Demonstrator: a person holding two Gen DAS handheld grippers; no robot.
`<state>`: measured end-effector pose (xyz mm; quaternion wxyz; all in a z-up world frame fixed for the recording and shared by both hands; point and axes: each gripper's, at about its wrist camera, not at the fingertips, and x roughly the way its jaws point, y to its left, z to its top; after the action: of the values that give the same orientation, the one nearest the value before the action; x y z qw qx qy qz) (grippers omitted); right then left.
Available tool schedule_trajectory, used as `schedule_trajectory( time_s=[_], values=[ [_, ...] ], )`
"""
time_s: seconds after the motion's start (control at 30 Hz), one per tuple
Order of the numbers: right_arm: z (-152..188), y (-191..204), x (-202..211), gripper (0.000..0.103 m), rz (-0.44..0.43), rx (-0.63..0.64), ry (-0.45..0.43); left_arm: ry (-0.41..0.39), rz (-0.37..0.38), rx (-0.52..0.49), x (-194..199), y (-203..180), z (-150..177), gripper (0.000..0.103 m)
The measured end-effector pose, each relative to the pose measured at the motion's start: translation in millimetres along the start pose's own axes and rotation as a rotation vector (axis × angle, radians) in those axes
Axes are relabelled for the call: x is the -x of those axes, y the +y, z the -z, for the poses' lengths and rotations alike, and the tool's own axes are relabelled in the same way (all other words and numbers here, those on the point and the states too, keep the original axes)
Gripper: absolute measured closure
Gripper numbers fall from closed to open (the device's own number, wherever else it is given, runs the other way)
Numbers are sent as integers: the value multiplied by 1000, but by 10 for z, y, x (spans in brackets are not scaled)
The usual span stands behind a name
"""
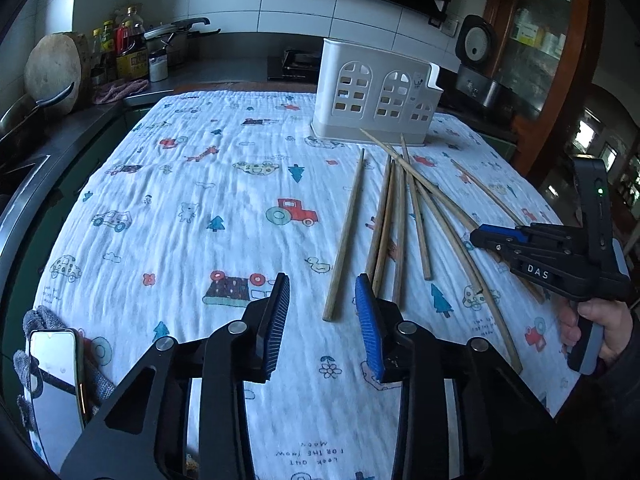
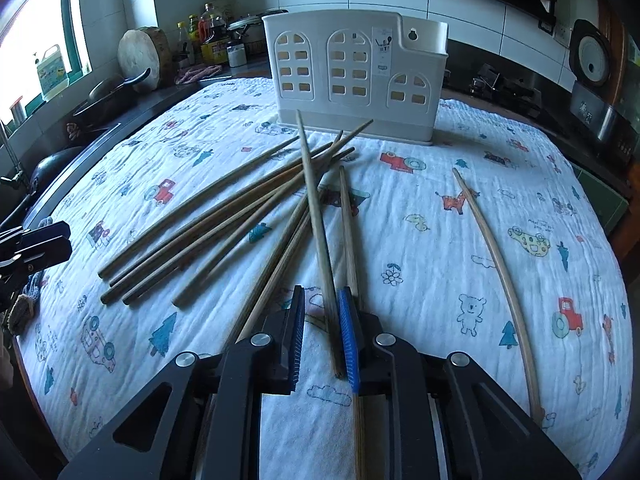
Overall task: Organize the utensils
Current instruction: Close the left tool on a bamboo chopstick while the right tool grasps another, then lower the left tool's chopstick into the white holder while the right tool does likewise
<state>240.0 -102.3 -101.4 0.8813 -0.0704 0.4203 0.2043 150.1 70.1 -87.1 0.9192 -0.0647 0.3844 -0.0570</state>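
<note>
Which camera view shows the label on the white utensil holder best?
The right wrist view: the white utensil holder faces the camera closely, so its label is plain. In the left wrist view the holder is farther and angled, and the label is a small faint patch.

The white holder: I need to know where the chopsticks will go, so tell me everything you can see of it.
The holder is a white, plastic-looking box standing upright at the far side of the printed cloth. Its front wall has three arched, window-like groups of cut-out holes, the rightmost one shorter. The back wall rises higher, with a keyhole hanging slot near the right end. A small label sticks on the front. It sits on a low base tray. Chopstick tips lie close to its base; touching cannot be told. Its inside is hidden.
</note>
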Motion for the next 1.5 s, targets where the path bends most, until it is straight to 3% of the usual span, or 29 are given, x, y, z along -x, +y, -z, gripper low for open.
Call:
schedule_trajectory(
  time_s=[0.2, 0.5, 0.83, 1.1, 1.5],
  values=[
    [13, -6, -15, 94, 6, -6, -1, 39, 1, -34, -215, -63, -31, 80],
    [17, -11, 144, 96, -12, -37, -53, 87, 6, -26, -516, -44, -53, 81],
    [-52, 57, 460, 96, -24, -39, -136, 89, 30, -53, -582, -135, -108, 92],
    [-189, 40, 675, 96, -39, -47, -190, 101, 1, -68, -606, -210, -128, 97],
    [-732, -11, 1150, 96, -33, 13, -266, -54, 38, -120, 59, -402, -712, 97]
  ],
)
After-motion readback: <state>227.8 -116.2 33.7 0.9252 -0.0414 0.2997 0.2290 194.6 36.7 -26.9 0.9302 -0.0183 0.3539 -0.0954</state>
